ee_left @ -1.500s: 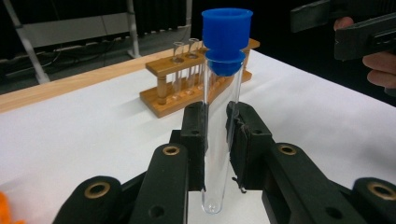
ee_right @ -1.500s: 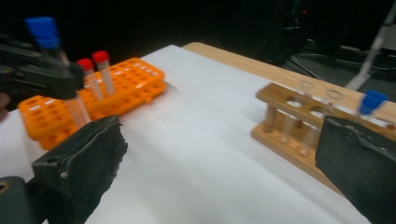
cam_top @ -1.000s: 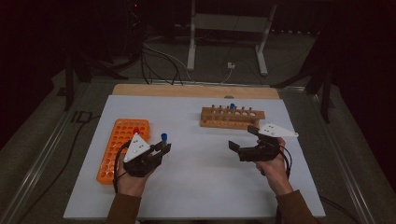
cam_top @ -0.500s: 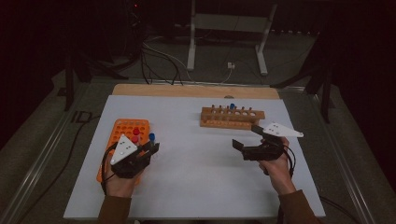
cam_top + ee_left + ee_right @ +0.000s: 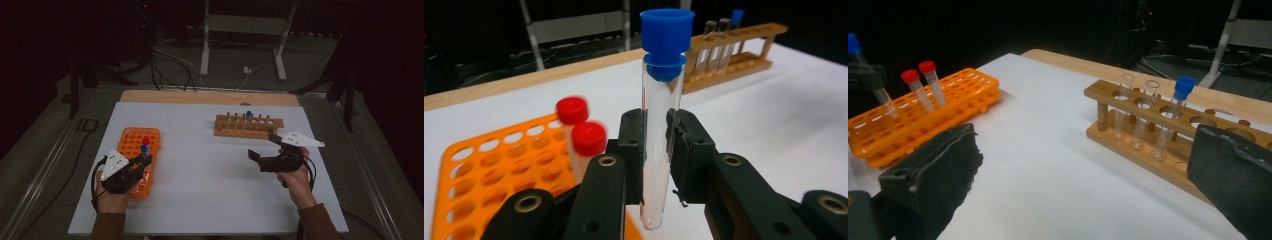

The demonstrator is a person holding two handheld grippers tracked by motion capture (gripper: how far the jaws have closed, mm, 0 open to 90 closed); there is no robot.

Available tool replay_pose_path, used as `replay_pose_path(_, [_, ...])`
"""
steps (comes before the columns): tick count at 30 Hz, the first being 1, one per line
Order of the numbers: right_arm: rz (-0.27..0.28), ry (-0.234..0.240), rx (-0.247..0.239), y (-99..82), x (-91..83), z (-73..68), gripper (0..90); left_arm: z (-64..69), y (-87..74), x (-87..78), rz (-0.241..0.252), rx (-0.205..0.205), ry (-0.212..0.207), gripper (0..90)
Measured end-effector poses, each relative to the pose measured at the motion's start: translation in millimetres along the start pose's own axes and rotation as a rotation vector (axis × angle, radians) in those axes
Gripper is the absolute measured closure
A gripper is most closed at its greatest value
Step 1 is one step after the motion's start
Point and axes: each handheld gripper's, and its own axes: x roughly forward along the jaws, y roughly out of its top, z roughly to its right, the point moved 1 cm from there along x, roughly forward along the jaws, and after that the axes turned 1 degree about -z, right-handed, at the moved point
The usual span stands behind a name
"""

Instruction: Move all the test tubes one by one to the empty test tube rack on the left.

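Left tool (image 5: 655, 150) pinches a blue-capped tube (image 5: 662, 110) above the orange rack (image 5: 136, 150), lower left; keep it upright over one free hole. Right tool (image 5: 265, 150) waits spread.

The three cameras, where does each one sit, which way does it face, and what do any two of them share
High view: above the person's side, looking forward and down on the white table; both forearms enter from below.
Left gripper view: rides the left gripper, whose fingers clamp a clear blue-capped test tube beside the orange plastic rack.
Right gripper view: rides the right gripper, fingers apart, facing the wooden tube rack.
Shared: both gripper views show both racks.
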Motion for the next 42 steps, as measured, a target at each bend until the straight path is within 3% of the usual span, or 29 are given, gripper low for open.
replay_pose_path(9, [0.002,0.008,-0.006,-0.4,1.9,-1.4,0.3,-8.4,-7.2,11.2,-0.024,0.022,0.057,77.4])
replay_pose_path(13, [0.002,0.011,-0.005,-0.5,1.7,-2.0,0.3,-10.4,-12.6,14.8,-0.047,0.02,0.057,77.3])
replay_pose_path(23, [-0.002,0.025,-0.016,-1.4,4.1,-5.2,0.3,-13.7,-14.9,9.4,-0.043,0.004,0.06,77.3])
replay_pose_path(27, [-0.004,0.03,-0.018,-1.6,6.2,-6.9,0.3,-11.0,-15.8,15.8,-0.048,0.02,0.066,77.3])
replay_pose_path(30, [-0.005,0.033,-0.02,-1.8,6.4,-7.5,0.3,-10.4,-18.0,17.1,-0.074,0.03,0.075,77.3])
replay_pose_path(37, [-0.003,0.032,-0.019,-1.8,5.1,-7.0,0.4,-11.7,-27.5,24.6,-0.203,0.015,0.096,77.5])
replay_pose_path(42, [-0.003,0.034,-0.02,-2.1,5.0,-6.5,0.3,-9.1,-26.6,28.3,-0.24,0.015,0.108,77.7])
